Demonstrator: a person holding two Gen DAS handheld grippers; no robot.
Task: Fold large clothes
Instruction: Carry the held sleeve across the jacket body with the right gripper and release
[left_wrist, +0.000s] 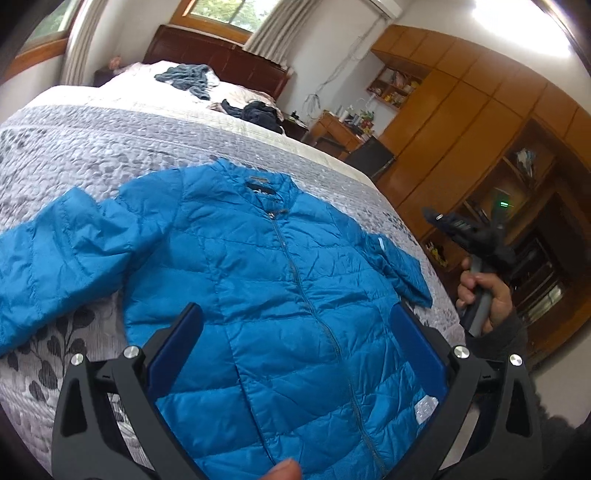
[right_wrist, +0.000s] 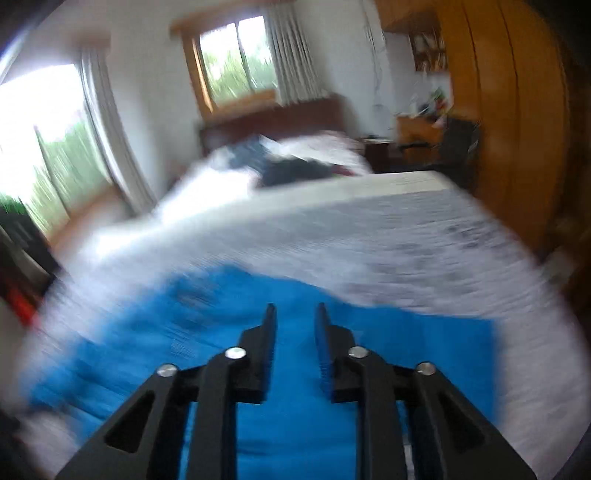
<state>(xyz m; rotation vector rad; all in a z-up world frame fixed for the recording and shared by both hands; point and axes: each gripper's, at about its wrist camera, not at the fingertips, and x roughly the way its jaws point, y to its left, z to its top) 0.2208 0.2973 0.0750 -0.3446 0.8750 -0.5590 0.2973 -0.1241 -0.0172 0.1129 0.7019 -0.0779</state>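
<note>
A bright blue puffer jacket (left_wrist: 280, 266) lies front up and zipped on the bed (left_wrist: 92, 147). One sleeve (left_wrist: 55, 258) spreads to the left. The other sleeve (left_wrist: 402, 266) reaches the bed's right edge. My left gripper (left_wrist: 295, 314) hovers over the jacket's lower body, open wide, with nothing between its blue pads (left_wrist: 177, 347). A hand (left_wrist: 480, 291) holds my right gripper (left_wrist: 436, 216) off the bed's right side. In the blurred right wrist view, the right gripper (right_wrist: 295, 306) is above the jacket (right_wrist: 147, 332), fingers slightly apart and holding nothing.
A grey-blue garment (left_wrist: 184, 77) and dark clothes (left_wrist: 258, 110) lie near the headboard (left_wrist: 221, 55). Wooden wardrobes (left_wrist: 461, 110) and a cluttered desk (left_wrist: 340, 129) stand to the right of the bed. A fingertip (left_wrist: 284, 470) shows at the bottom edge.
</note>
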